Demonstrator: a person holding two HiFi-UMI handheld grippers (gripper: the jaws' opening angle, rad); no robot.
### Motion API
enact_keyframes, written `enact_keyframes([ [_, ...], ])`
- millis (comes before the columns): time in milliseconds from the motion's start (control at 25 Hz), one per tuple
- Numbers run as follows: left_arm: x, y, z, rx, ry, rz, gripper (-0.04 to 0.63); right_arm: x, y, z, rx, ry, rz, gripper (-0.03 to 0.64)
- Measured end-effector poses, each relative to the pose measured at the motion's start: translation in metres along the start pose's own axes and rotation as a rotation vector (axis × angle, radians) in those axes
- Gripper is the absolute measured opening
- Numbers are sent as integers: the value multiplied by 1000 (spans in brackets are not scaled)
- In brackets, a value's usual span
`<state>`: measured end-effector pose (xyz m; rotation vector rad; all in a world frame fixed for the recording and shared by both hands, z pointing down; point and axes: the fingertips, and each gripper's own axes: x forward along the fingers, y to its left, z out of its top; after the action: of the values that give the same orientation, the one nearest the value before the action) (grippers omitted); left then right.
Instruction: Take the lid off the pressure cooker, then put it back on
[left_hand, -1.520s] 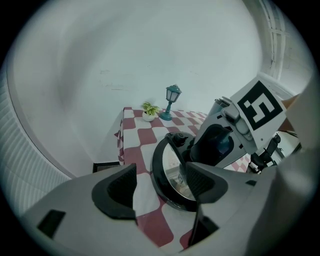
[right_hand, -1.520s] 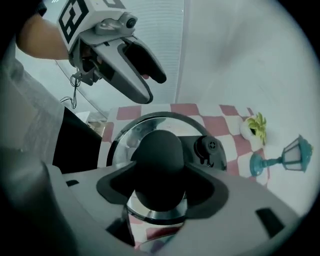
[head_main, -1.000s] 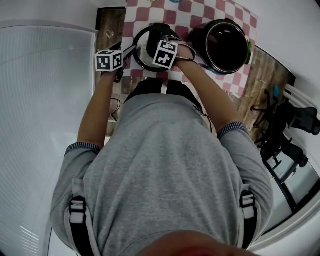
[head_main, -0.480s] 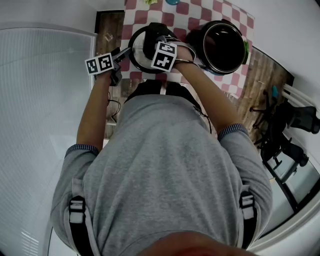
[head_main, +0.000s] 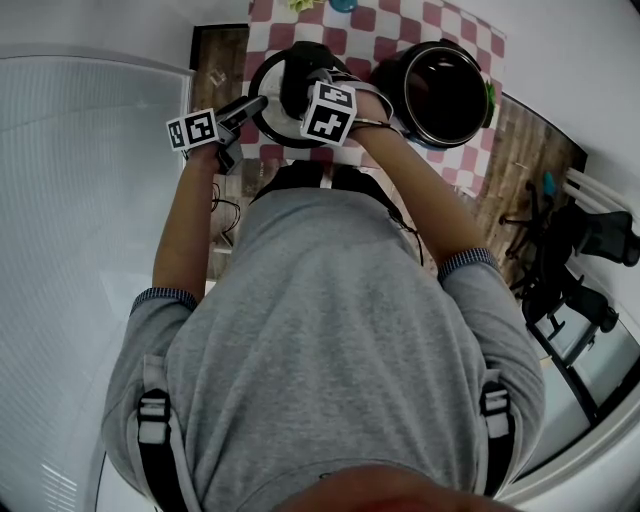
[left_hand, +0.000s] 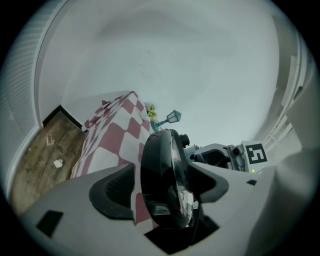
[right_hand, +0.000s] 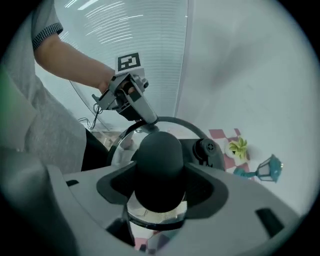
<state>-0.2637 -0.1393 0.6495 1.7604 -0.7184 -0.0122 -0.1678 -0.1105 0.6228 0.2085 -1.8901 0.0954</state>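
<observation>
— what's the left gripper (head_main: 248, 106) up to, over on that side?
— it reaches in from the left and pinches the black rim of the lid (head_main: 272, 112) between its jaws. its marker cube (head_main: 192, 130) sits out to the left of the checked cloth (head_main: 470, 35).
— and the lid itself?
— off the pot, held up between the two grippers above the left part of that red-and-white cloth. it's a glass dome with a dark rim.
— the right gripper (right_hand: 160, 186)?
— it points steeply down onto the middle of the lid, its jaws clamped on either side of the round black knob (right_hand: 159, 152).
— so where's the pressure cooker (head_main: 447, 90)?
— near the lid, to its right, standing on the same cloth. it's open at the top and dark inside.
— anything further along?
— at the far edge of the cloth there's a small green plant (right_hand: 239, 146), with a little teal lamp ornament (right_hand: 268, 169) beside it, both in front of the white wall.
</observation>
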Motion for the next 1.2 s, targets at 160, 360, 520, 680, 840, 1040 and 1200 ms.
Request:
enact_keyframes([
  [160, -3, -18, 4, -10, 2, -75, 345, -16, 0, 8, -9, -8, -4, 293],
  [360, -11, -51, 24, 36, -37, -124, 345, -45, -3, 17, -14, -22, -7, 293],
  [520, -11, -80, 42, 89, -55, -153, 345, -74, -14, 22, -18, -30, -29, 293],
  [680, -5, -111, 56, 209, -52, -155, 345, -103, -24, 22, -7, -39, -47, 293],
  [840, 7, -139, 62, 309, -33, -153, 345, -127, -32, 12, 14, -37, -58, 293],
  [1040, 27, -171, 62, 350, 6, -188, 345, -158, -39, -7, 52, -24, -71, 293],
  [1200, 51, -196, 59, 378, 21, -226, 345, -178, -43, -34, 72, 0, -94, 293],
])
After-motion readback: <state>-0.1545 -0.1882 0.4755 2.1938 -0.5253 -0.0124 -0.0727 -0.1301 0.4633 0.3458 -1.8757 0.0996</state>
